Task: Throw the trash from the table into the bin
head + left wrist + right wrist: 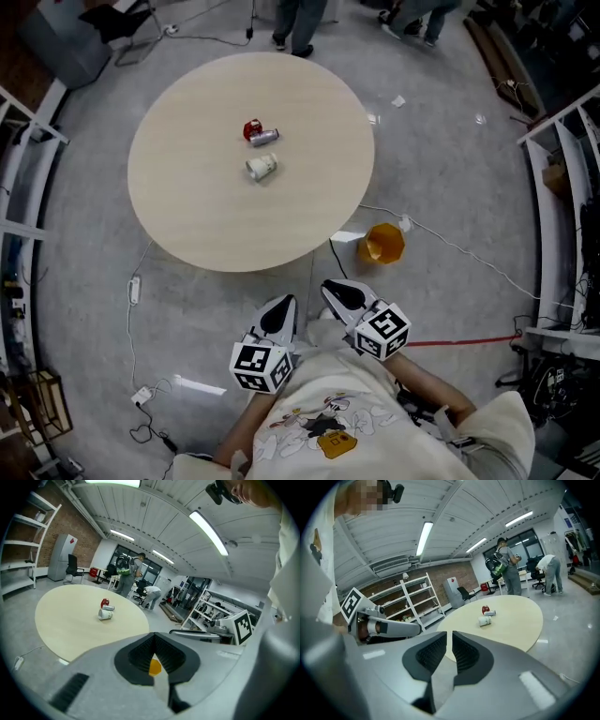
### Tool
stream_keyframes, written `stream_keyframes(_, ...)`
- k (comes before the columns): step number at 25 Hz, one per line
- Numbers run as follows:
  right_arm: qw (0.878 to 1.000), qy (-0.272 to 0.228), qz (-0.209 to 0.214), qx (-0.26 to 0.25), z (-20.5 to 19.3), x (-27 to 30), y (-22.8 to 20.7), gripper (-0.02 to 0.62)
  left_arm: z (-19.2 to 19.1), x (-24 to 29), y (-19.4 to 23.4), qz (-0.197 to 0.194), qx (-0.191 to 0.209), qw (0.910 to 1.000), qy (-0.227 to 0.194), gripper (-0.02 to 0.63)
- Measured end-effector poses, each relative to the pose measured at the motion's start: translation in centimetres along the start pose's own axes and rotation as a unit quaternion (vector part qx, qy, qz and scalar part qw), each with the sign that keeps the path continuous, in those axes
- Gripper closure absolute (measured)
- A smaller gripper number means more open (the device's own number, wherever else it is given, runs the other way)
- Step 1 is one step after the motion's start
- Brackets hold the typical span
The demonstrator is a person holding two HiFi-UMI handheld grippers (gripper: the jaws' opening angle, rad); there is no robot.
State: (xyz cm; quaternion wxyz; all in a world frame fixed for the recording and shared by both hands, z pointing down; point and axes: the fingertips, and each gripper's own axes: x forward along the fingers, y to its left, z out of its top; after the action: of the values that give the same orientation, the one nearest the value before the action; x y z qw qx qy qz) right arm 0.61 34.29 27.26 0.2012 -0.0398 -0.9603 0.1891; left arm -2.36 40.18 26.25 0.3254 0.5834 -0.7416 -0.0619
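Left gripper (153, 641) and right gripper (450, 637): I have both pairs of jaws closed with nothing in them, on my side of the table (187, 216). Trash sits near the table's centre: a crushed red can (251, 129), a silver can (265, 138) right beside it, and a white paper cup (262, 167) on its side. The table is round, pale wood, on a grey floor (94, 244) with cables (450, 246). An orange bin (382, 243) stands just off the table's near right edge. Can labels are too small to read. People (302, 23) beyond the table are cut off.

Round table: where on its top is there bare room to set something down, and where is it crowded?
The table is bare all round its rim and across the near half. Crowded only around the centre: a red can, a silver can and a white cup lie close together.
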Motion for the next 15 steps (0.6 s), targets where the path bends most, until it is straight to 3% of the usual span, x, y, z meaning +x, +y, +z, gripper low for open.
stream_keyframes(5, 1.000, -0.012, -0.004, -0.018, 0.2, -3.6, -2.4, 0.538, -0.9, 1.7, -3.8, -0.009, 0.012, 0.9998, 0.009, 0.603)
stream_keyframes(11, 1.000, -0.004, 0.011, -0.003, -0.8, -3.7, -3.1, 0.510, -2.1, 2.3, -3.3, 0.005, -0.014, 0.9996, 0.023, 0.603)
stream_keyframes(15, 0.999, 0.014, 0.024, -0.032, -0.3, -2.8, -2.1, 0.493, -0.3, 3.1, -2.6, -0.007, -0.008, 0.9998, 0.017, 0.603)
